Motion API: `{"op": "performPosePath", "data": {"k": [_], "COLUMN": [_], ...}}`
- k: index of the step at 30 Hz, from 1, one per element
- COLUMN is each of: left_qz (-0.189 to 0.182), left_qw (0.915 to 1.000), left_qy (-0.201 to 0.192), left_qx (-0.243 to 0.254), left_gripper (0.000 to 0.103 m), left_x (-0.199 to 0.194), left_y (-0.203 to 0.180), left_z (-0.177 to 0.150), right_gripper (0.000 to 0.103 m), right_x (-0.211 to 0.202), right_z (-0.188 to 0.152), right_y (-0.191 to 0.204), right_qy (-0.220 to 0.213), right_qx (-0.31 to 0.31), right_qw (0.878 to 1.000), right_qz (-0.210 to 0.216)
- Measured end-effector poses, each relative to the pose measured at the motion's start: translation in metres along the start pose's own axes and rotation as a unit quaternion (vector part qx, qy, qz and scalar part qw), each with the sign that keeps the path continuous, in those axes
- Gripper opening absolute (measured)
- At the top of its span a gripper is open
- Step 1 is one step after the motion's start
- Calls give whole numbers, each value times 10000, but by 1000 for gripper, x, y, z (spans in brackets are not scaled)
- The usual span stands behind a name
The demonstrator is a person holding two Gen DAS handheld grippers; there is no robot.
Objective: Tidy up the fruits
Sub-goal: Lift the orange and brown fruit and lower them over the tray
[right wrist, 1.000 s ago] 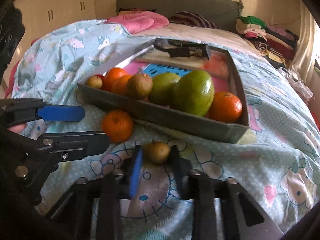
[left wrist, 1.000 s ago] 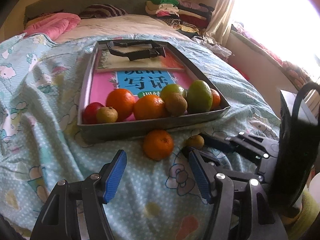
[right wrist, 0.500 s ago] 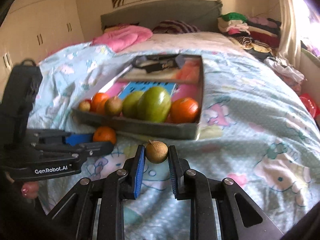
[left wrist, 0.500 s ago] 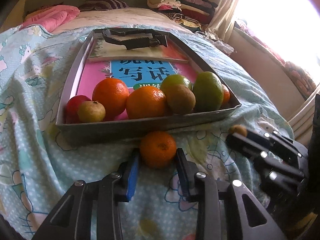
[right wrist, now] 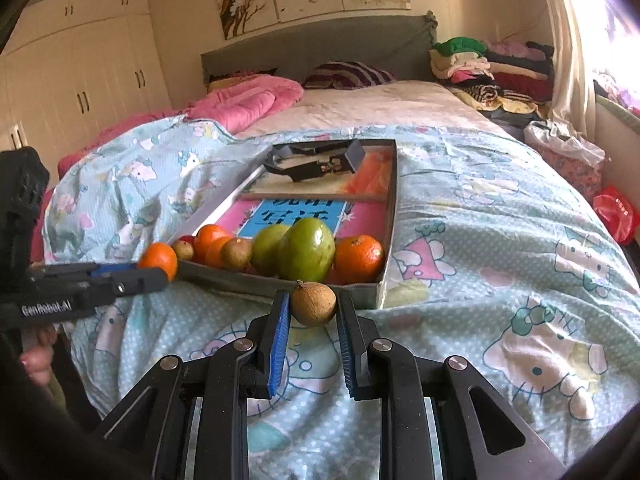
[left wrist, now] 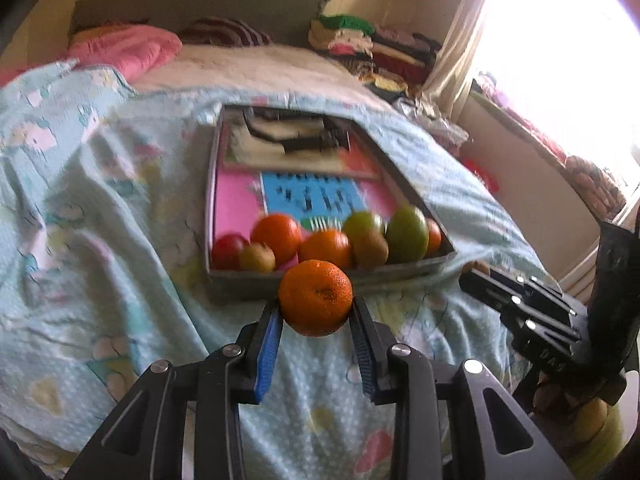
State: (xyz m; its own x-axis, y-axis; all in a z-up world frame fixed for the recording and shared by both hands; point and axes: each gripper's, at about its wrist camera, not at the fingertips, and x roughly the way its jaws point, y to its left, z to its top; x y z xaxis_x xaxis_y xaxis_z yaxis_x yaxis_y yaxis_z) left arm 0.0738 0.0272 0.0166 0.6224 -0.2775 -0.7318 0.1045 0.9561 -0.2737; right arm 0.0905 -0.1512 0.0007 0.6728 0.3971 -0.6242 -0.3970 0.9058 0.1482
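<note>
So both loose fruits are off the bedspread now. A second ago the left gripper (left wrist: pixel 316 312) was spread wide over the orange (left wrist: pixel 315 297); now it's clamped on it and lifted, just short of the tray's (left wrist: pixel 328 278) near wall. The right gripper (right wrist: pixel 313 312) keeps its pinch on the small brown fruit (right wrist: pixel 313 303), also raised. Next is probably dropping both in with the row ahead. The right view gives a sharp look at the tray; the left one's blurry, barely showing the brown fruit.
</note>
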Motion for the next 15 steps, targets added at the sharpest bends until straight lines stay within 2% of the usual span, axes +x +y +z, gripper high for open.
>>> {"op": "performPosePath", "data": {"k": [8, 15], "left_qz": [202, 381], "left_qw": [9998, 9993], "left_qy": [32, 57], "left_qx": [-26, 19], "left_gripper": [35, 35], "left_x": [11, 23], "left_y": [0, -3], "left_z": [19, 22], "right_gripper": [23, 23], "right_x": [-2, 3], "right_z": [11, 22], "right_y": [-6, -11], "right_qy": [-100, -171], "right_qx": [-41, -73], "right_qw": [9999, 9997], "right_qz": [-97, -162]}}
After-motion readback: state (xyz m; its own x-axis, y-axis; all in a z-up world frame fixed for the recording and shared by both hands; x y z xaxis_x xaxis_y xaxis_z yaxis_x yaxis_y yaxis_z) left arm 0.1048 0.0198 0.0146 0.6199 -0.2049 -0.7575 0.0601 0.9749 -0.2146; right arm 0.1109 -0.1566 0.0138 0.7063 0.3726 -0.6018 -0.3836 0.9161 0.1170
